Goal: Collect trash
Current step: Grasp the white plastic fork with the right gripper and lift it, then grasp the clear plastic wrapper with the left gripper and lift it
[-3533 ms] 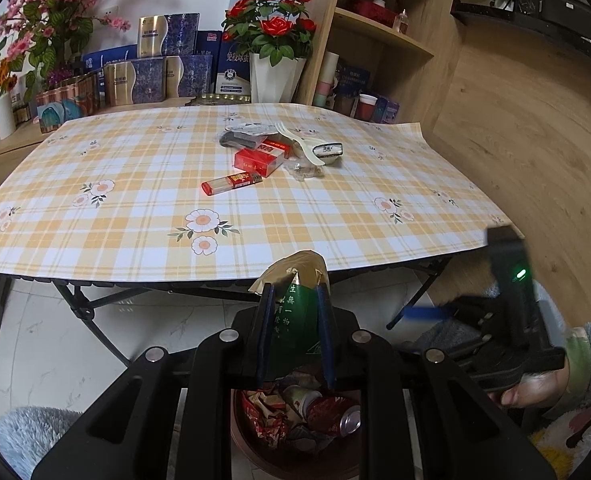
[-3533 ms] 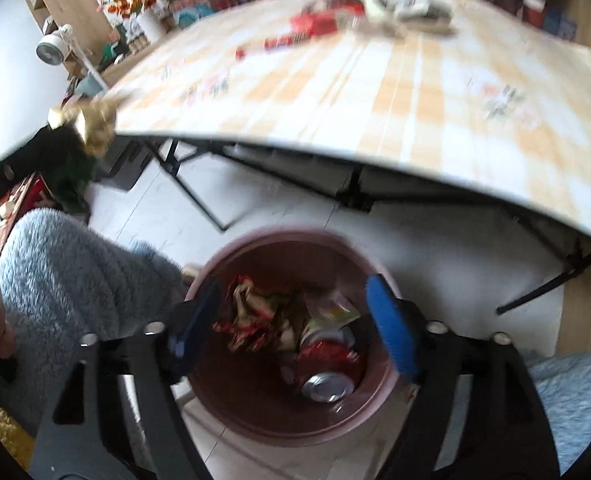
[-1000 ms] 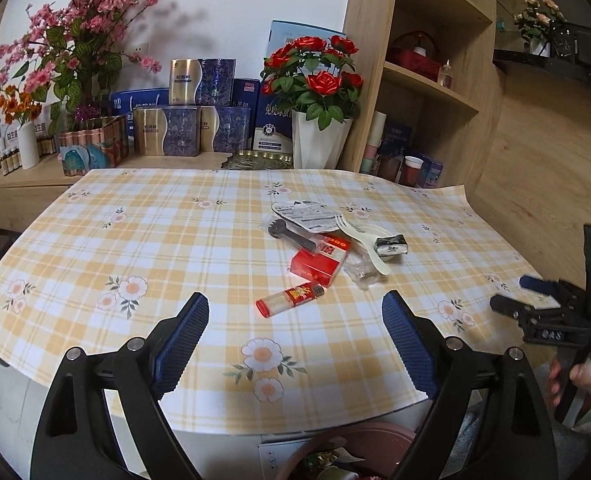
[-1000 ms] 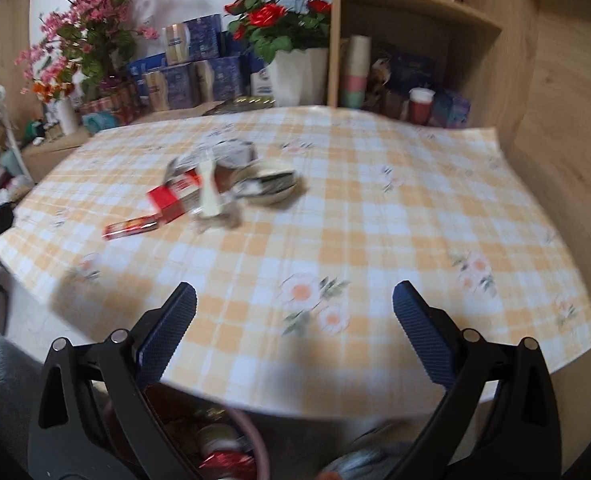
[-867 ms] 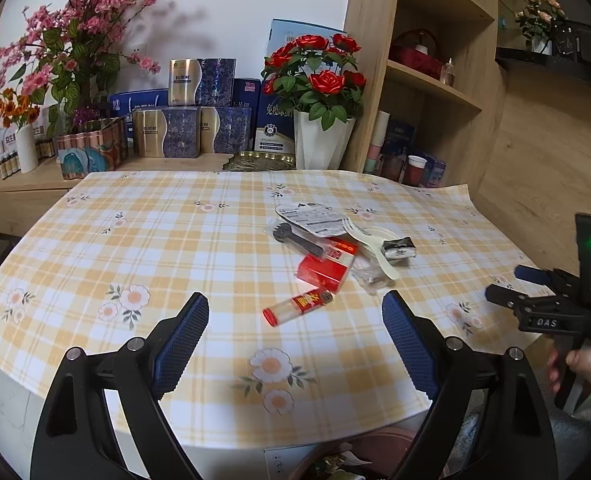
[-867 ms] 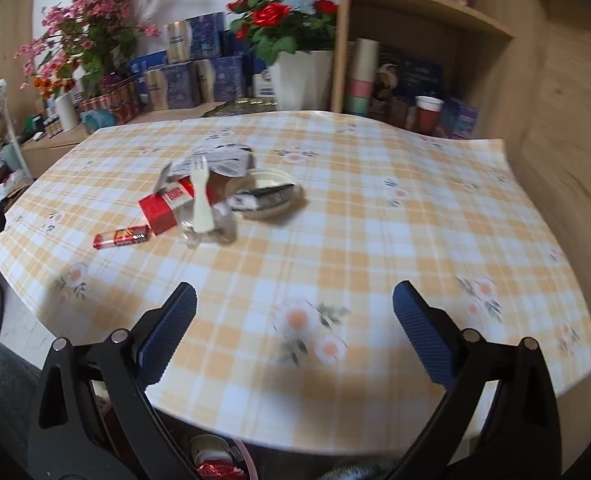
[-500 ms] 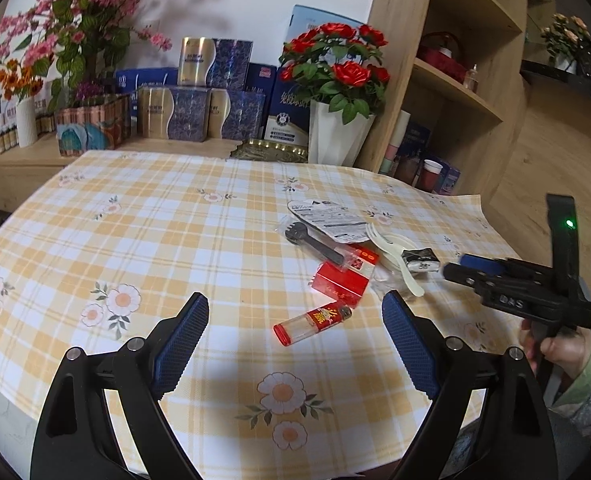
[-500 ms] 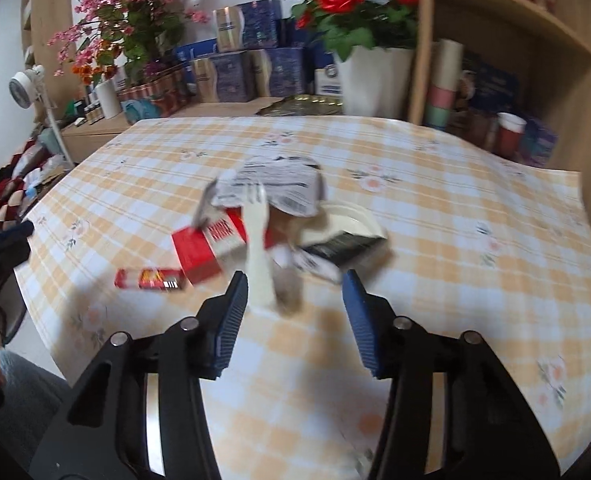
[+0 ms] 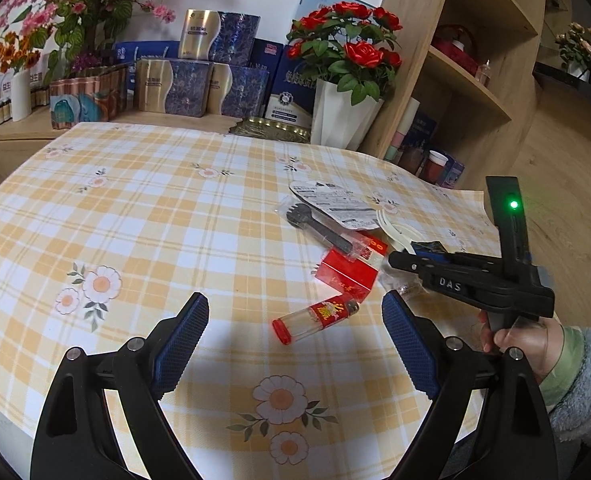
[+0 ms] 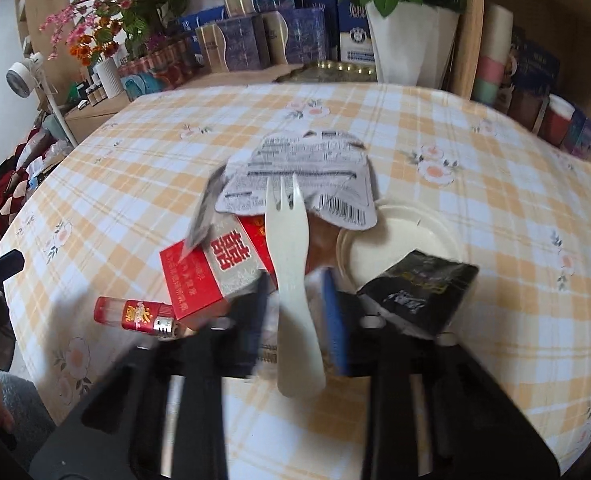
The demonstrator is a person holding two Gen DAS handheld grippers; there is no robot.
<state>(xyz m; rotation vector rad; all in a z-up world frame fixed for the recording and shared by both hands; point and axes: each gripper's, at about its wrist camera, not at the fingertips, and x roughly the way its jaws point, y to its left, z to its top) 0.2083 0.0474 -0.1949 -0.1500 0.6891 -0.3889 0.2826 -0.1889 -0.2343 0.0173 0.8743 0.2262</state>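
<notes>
Currently the right gripper (image 10: 295,300) is angled down over the trash pile on the checked tablecloth (image 10: 475,208), gripped by a hand (image 9: 523,344). Its jaws are closing around the white plastic fork (image 10: 293,264), which lies lengthwise between them beside the red box (image 10: 211,276); contact cannot be confirmed. The left gripper (image 9: 295,344) hovers wide open, nothing between its jaws, just short of the red lighter (image 9: 315,314). One second earlier the right jaws stood wide, far from the pile.
</notes>
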